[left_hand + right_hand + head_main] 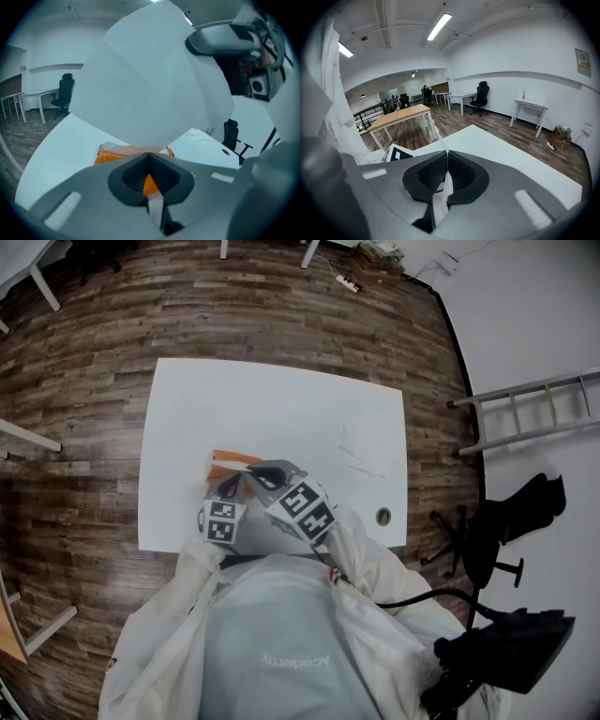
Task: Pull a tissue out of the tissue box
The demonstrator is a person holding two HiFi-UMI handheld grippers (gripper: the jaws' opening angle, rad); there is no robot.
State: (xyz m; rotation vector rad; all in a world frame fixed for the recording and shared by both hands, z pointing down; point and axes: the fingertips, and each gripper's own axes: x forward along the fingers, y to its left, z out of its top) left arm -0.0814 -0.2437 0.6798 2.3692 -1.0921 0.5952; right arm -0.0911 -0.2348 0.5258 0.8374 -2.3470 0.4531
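The orange tissue box [230,463] lies on the white table [281,409], close to its near edge. My left gripper [225,487] sits at the box [133,152]. Its jaws are closed, with an orange and white edge of the box between the pads. A large white tissue [150,79] hangs above the box and narrows down to it. My right gripper [194,42] holds the tissue up by its top. In the right gripper view the jaws [445,157] are shut with a thin white fold of tissue [443,187] pinched between them.
A faint white sheet [361,460] lies on the table's right half, near a round cable hole [382,516]. A ladder [530,413] and a black office chair [511,521] stand to the right on the wood floor. The person's white coat [272,643] fills the near side.
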